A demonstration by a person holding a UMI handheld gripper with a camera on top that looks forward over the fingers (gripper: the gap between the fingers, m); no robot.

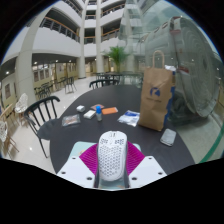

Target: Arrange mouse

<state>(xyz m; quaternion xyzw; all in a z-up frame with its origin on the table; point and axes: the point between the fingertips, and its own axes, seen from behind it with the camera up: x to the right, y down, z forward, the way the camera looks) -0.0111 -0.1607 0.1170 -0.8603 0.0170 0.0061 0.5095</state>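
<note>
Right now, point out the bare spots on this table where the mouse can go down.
The gripper is shut on the white honeycomb mouse. The dark round table is bare just ahead of the fingers, between the magazine and the phone. It is crowded farther back, around the orange box, papers and brown paper bag.
</note>
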